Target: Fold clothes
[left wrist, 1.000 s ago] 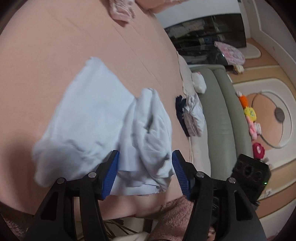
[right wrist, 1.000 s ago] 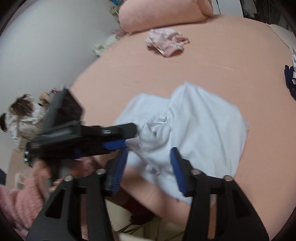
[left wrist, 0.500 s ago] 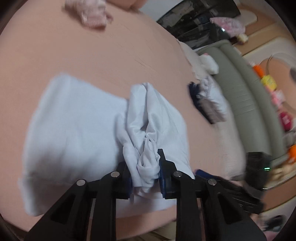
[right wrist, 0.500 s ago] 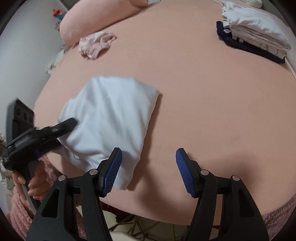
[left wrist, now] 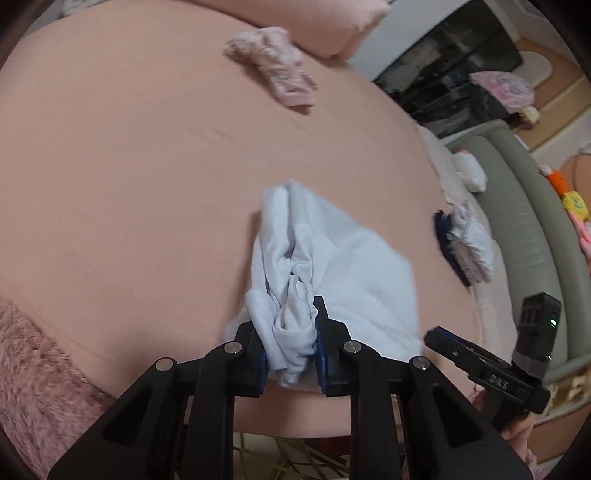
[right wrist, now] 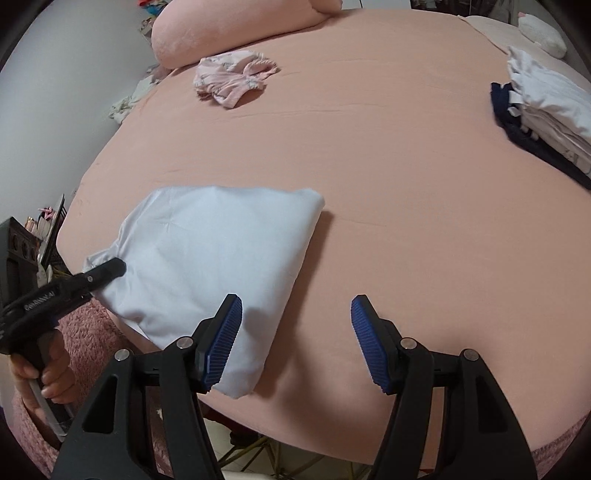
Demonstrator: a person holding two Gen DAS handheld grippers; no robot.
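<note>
A pale blue garment (right wrist: 207,254) lies folded near the front edge of the pink bed (right wrist: 388,177). My left gripper (left wrist: 291,347) is shut on a bunched edge of the garment (left wrist: 332,266); it also shows in the right wrist view (right wrist: 110,267) at the garment's left corner. My right gripper (right wrist: 295,343) is open and empty, its left pad over the garment's near right corner, its right pad over bare sheet. In the left wrist view the right gripper (left wrist: 443,338) shows at the lower right.
A crumpled pink garment (right wrist: 232,79) lies at the far side of the bed, below a pink pillow (right wrist: 236,26). A stack of folded white and navy clothes (right wrist: 546,114) sits at the right edge. A grey sofa (left wrist: 524,221) stands beyond the bed.
My left gripper has shut on the garment's bunched edge and pulled it over, so the garment is now folded. My right gripper has swung right and sits open over the near corner.
</note>
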